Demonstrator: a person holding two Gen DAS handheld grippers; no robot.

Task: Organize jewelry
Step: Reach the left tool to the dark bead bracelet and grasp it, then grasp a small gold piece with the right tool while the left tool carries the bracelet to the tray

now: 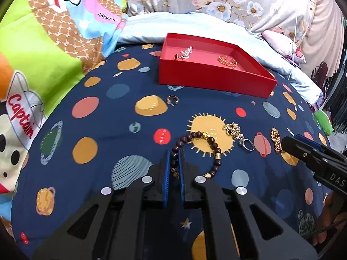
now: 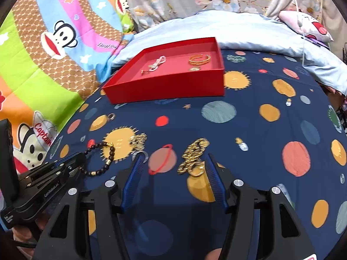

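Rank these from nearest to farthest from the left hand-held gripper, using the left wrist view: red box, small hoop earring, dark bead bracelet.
1. Dark bead bracelet: pinched between the left hand-held gripper pads.
2. Small hoop earring: on the blanket, midway up the view.
3. Red box: farthest, toward the pillows.

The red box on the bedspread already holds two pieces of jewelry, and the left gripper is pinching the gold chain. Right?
Not quite. The left gripper is pinching the dark bead bracelet, as the left wrist view shows. The gold chain lies loose between the right gripper's open fingers. The red box does hold two pieces.
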